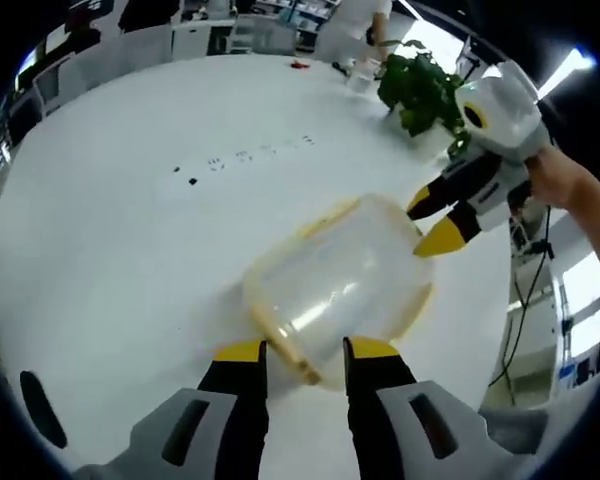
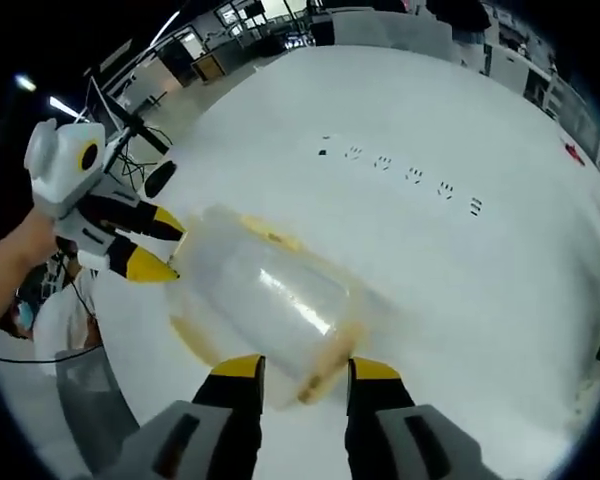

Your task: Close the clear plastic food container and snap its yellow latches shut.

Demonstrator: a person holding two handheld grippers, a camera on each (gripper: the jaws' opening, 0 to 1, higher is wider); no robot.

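Note:
The clear plastic container (image 1: 335,280) with its yellowish rim lies on the white table (image 1: 110,260). In the left gripper view my left gripper (image 1: 306,350) is open, its yellow tips on either side of the container's near end, where a yellow latch (image 1: 285,345) shows. My right gripper (image 1: 432,222) comes in from the right, open, its tips at the container's far end. In the right gripper view the same container (image 2: 265,295) runs from my right gripper (image 2: 306,368), open at its near rim, to the left gripper (image 2: 165,248) at the far end.
A potted green plant (image 1: 415,85) stands at the table's far right edge. Small dark marks (image 1: 240,158) dot the tabletop behind the container. A person (image 1: 355,30) stands beyond the table. A small red item (image 2: 575,152) lies far off. Cables (image 1: 525,300) hang past the table edge.

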